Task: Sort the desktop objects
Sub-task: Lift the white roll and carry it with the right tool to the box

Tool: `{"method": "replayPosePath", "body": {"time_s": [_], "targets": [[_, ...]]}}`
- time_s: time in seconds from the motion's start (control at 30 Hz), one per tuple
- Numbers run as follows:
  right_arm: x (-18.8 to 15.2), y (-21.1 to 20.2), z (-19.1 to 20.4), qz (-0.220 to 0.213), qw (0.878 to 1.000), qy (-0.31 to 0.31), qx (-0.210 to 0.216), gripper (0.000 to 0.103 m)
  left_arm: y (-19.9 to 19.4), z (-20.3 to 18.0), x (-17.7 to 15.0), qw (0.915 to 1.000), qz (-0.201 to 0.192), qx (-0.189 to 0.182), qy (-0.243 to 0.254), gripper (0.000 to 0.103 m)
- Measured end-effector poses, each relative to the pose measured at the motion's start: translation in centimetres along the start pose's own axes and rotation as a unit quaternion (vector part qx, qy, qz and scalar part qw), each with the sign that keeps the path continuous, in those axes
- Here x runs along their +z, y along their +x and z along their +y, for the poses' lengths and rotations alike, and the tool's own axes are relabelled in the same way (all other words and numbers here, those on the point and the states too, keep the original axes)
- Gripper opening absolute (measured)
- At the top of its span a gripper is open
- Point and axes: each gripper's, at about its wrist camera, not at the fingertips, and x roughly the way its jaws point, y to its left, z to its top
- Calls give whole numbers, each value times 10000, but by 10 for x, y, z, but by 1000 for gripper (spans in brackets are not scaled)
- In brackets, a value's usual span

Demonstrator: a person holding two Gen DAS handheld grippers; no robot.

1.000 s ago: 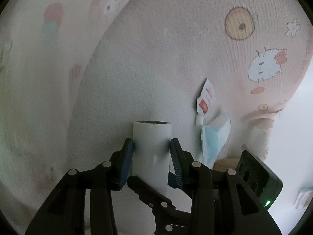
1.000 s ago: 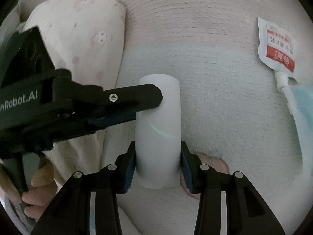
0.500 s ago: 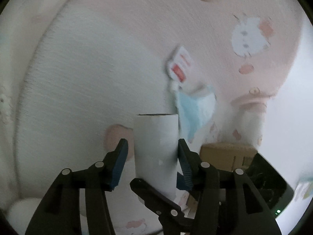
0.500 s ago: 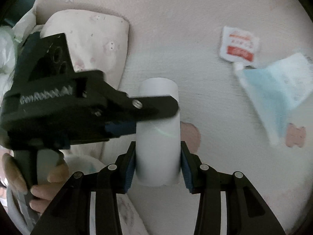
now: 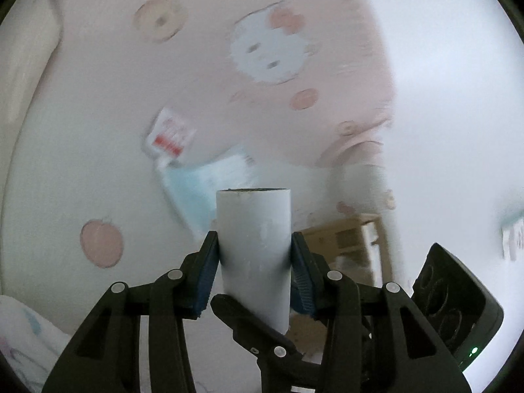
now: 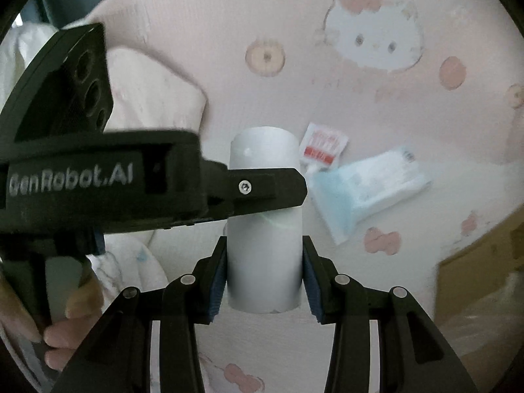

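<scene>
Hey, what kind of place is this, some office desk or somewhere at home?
Probably a home, likely a bedroom: a pink cartoon-cat blanket, a pillow beside it, and a cardboard box on the floor beyond. No desk shows.

White cylindrical tube [image 6: 265,219], upright, raised clear of the bedding; red-and-white sachet [image 6: 322,147] touching light-blue packet [image 6: 363,190], both flat on bed cover.
</scene>
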Motion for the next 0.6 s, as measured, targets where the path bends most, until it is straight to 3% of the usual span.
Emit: {"method": "replayPosePath", "body": {"time_s": [0.07,0.1,0.17,0.47,0.6], "targets": [[39,-3,5,-225,9997,-3,-77,39,-7,-18,-1,9997,-146,-142,148,47],[75,20,6,-308,9995,8,-112,39,-8,-25,-2,9994,-190,-210,198,47],[59,-1,9,-428,9990,12,-157,39,-10,-37,-2,9988,-249,-344,256,47],[70,-89,-4,-972,9942,21,-461,39,-15,-102,-3,9942,-412,-655,751,47],[74,-109,-24,-1128,9923,252,-447,39,-14,-135,-4,9908,-393,-749,1055,47]]}}
